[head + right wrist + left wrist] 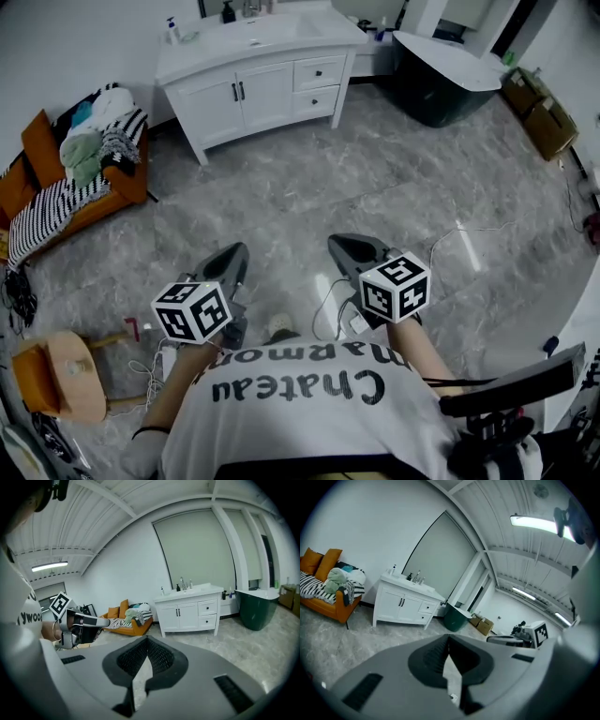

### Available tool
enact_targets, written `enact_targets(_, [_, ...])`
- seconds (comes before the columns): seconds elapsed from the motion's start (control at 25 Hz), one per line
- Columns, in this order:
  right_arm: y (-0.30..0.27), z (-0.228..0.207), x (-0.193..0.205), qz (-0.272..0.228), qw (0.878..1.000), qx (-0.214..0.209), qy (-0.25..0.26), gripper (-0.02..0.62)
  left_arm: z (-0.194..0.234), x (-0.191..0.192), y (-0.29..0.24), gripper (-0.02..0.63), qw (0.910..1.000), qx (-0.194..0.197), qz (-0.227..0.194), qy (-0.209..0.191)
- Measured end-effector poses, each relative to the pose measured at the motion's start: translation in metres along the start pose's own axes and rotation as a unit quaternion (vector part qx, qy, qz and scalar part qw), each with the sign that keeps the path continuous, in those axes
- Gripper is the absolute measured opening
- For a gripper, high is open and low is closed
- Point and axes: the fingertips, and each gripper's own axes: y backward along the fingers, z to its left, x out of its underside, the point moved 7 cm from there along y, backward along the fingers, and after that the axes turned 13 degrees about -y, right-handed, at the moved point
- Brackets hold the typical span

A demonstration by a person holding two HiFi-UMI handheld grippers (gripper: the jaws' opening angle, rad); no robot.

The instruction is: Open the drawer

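Jaws of the left gripper [232, 258] and the right gripper [352, 248] were pressed together, holding nothing. Both hung over the marble floor [375, 178], well apart from the white vanity [234, 94] at the far wall. Its upper drawer [320, 72] and lower drawer [317, 100] sat closed on its right side.

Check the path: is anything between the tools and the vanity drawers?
Nothing visible does. Only bare floor separates the left tool and right tool from the vanity drawers; the orange sofa stands off left, the dark tub off right.
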Motion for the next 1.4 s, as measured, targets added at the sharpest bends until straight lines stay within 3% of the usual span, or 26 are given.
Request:
enact_targets(0.28, [-0.04,-0.005,-0.019,-0.012,1.0,0.026,-0.005,0.009,0.05,-0.019,-0.024,0.008,0.9999,0.013,0.001,-0.01])
enact_targets(0.64, [-0.076,-0.001,-0.033,0.004,0.999,0.031,0.009,0.009,0.08,-0.027,-0.029,0.008,0.9993,0.033,0.0,-0.019])
enact_targets(0.96, [-0.095,-0.004,-0.041,0.018,0.999,0.029,0.025,0.009,0.092,-0.028,-0.029,0.008,0.999,0.037,-0.009,-0.022])
enact_targets(1.4, [-0.099,-0.003,-0.04,0.03,0.998,0.031,0.037,0.009,0.097,-0.022,-0.03,0.008,0.9989,0.033,0.012,-0.03])
